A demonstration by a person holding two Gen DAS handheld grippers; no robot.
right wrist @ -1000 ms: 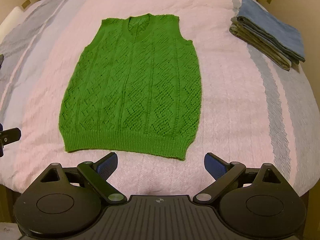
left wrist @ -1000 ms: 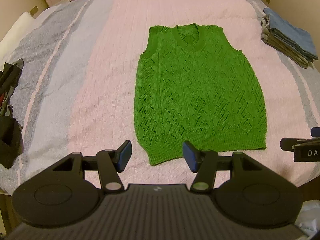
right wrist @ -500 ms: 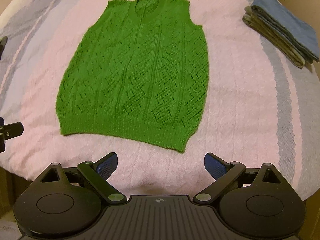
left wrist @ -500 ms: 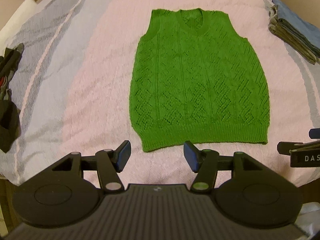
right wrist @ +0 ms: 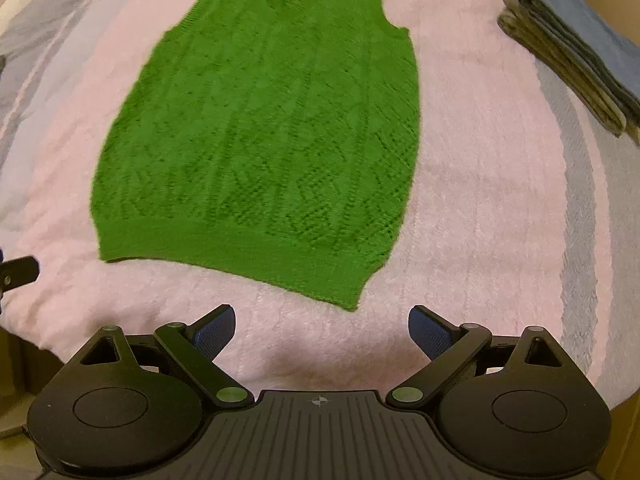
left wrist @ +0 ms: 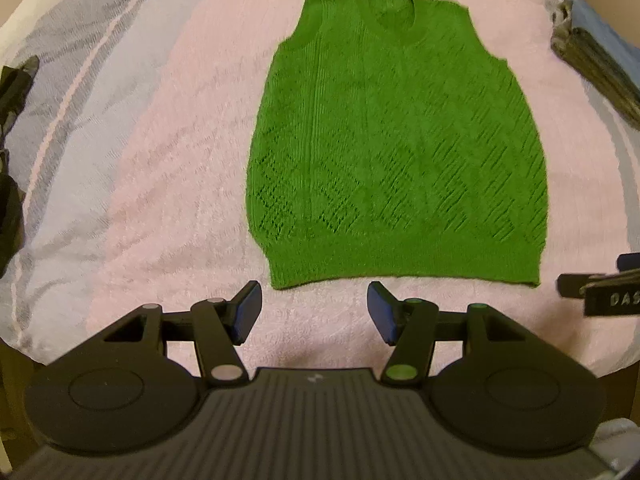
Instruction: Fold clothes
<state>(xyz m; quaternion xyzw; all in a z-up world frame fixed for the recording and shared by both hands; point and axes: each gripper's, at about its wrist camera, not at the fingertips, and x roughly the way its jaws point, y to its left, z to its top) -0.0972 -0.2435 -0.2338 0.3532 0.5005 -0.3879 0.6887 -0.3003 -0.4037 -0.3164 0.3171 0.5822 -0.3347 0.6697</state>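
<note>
Left wrist view: green knit vest [left wrist: 396, 136] lies flat, face up, on the pink blanket [left wrist: 180, 160] of the bed, neck away from the person, ribbed hem nearest. Left gripper [left wrist: 314, 312] hangs just short of the hem's left corner, jaws spread, nothing between the blue pads. Right wrist view: right gripper [right wrist: 322, 330] sits just short of the hem's right corner [right wrist: 352, 304], jaws wide apart, also empty. Neither touches the vest. Stack of folded clothes [right wrist: 572, 52] sits well apart at the right edge of the bed; dark items [left wrist: 12, 152] at the far left.

Handling, my read: open lacy knit, so light, soft, limp, stretchy; it will sag and drape once lifted, not slippery on the fluffy blanket. Holes in the pattern could snag a pad tip. Best hold looks like the dense ribbed hem band at both bottom corners, one gripper each, pinching both layers together, then carry toward the shoulders. Folding not yet started.
</note>
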